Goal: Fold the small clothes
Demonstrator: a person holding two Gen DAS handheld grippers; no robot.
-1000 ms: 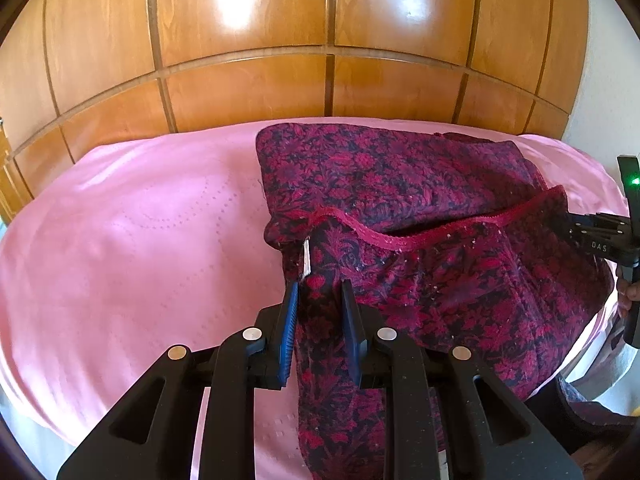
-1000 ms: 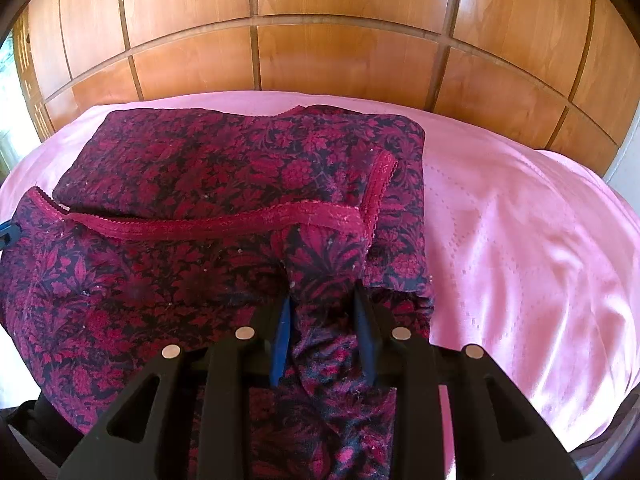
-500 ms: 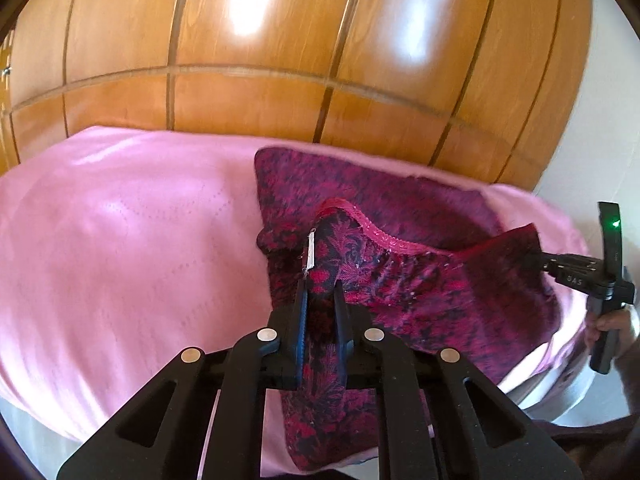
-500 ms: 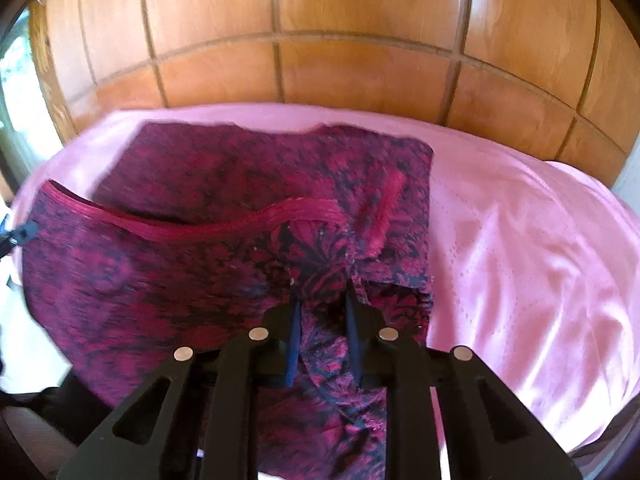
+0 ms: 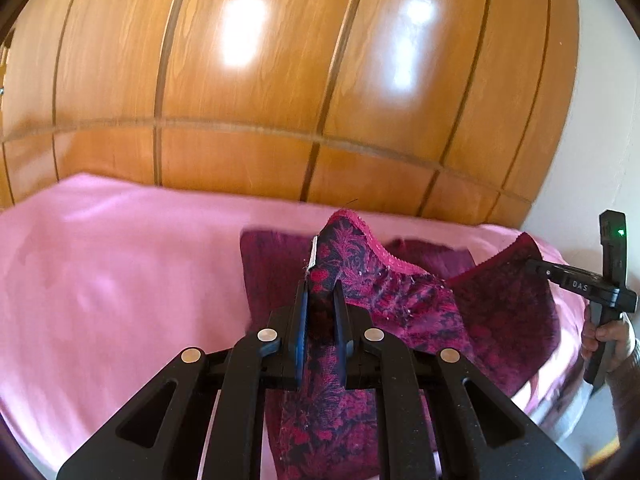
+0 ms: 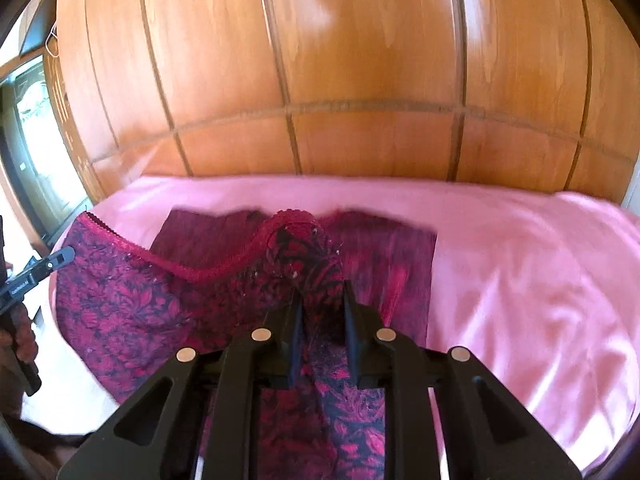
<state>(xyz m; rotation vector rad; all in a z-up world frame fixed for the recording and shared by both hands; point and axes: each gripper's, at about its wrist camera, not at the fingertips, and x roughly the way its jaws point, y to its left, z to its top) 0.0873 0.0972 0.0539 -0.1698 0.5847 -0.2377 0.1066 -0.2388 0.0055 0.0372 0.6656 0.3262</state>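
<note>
Left wrist view, left gripper (image 5: 320,288): I see it clenched on a corner of the floral garment (image 5: 400,308), its jaws having just been closing with the cloth between them; the pinched corner stands up above the fingertips, a small white label on its left edge.
Left wrist view, garment: dark red and navy print with a red lace trim (image 5: 380,248); the near part is raised off the pink bedsheet (image 5: 120,272), the far part lies flat on it.
Left wrist view, right gripper (image 5: 536,262): at the right edge, its tip at the garment's other raised corner, held by a hand (image 5: 604,334); I cannot tell its grip from here.
Left wrist view, background: glossy wooden panelling (image 5: 280,80) behind the bed.

Right wrist view, right gripper (image 6: 322,292): clenched on a bunched corner of the garment (image 6: 132,308), jaws just closing on the cloth.
Right wrist view, garment: the trim (image 6: 208,268) sags between the two held corners; the far layer lies on the bedsheet (image 6: 520,280).
Right wrist view, left gripper (image 6: 66,256): at the left edge, its tip at the other raised corner.
</note>
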